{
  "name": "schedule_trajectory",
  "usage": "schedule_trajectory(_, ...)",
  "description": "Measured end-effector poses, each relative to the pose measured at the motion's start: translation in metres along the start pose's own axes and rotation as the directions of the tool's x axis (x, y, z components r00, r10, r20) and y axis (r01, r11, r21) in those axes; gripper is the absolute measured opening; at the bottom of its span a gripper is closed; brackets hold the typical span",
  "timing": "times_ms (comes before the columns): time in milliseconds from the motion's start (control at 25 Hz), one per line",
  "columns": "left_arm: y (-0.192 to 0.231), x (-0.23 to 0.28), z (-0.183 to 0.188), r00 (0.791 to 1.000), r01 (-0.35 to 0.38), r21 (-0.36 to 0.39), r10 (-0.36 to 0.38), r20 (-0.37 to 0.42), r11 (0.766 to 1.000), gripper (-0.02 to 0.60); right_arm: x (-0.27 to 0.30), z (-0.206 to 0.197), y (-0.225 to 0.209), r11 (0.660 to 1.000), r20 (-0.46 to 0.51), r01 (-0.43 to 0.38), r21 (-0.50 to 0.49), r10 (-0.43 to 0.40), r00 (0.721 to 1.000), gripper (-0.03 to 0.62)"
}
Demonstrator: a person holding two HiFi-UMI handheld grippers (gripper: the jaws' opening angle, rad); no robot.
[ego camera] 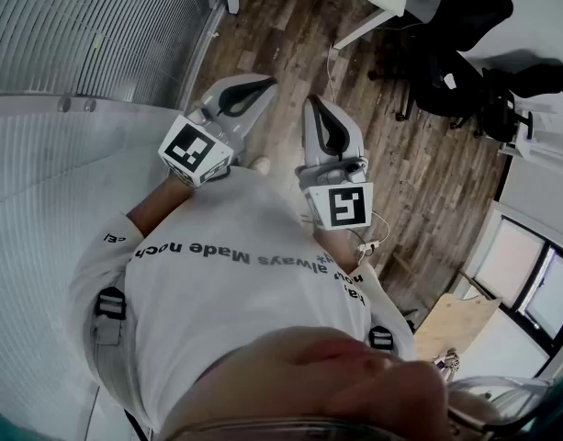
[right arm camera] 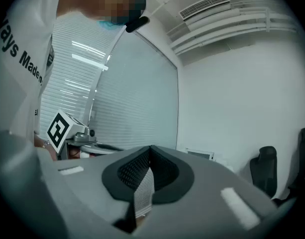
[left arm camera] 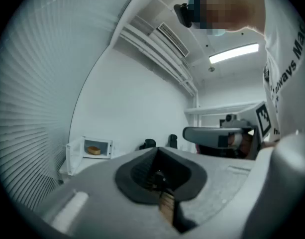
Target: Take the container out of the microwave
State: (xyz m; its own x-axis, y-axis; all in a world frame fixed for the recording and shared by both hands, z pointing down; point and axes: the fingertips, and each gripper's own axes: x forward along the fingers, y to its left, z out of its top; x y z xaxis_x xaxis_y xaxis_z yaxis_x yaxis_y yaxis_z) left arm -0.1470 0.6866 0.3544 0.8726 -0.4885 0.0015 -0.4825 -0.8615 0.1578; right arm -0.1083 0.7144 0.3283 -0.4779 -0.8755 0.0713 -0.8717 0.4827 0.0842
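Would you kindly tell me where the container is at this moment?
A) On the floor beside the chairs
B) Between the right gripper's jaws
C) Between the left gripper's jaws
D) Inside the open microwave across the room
D: the left gripper view shows the container sitting inside the distant microwave, whose door is swung open, while the left gripper and the right gripper are shut and empty.
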Motion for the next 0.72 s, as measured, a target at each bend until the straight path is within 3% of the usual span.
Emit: schedule_trajectory(720, 0.038, -0.041, 0.007, 1.000, 0.010, -0.003, -0.010, -0.002, 1.000, 0.003, 0.040, 0.022, 0.036, 0.999, 0.054, 0.030, 0.015, -0.031, 0.998, 0.002)
